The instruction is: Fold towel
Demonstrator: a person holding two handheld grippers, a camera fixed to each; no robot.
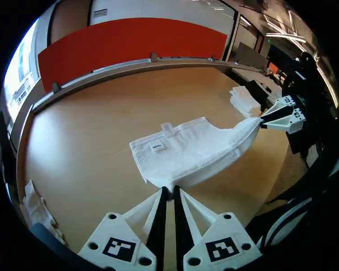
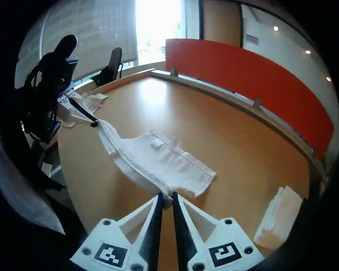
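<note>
While towel (image 1: 187, 151) lies pinched, folded stack (image 1: 245, 100) beyond

Left gripper (image 1: 169, 189): white plastic 2-finger tool, each finger (image 1: 159, 212) a wedge with open triangular bracing
Inner faces: black strips (image 1: 179, 217) running to the tips
Markings: 1 black-and-white square tag (image 1: 120, 249) per finger base, round holes beside it
Right gripper (image 2: 166, 195): same white-and-black build, same tags

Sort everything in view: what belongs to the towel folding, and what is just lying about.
In the job: towel; left gripper and right gripper, each pinching the towel; table.
Lying about: stack of folded cloths; crumpled cloth; red divider; chair.
</note>
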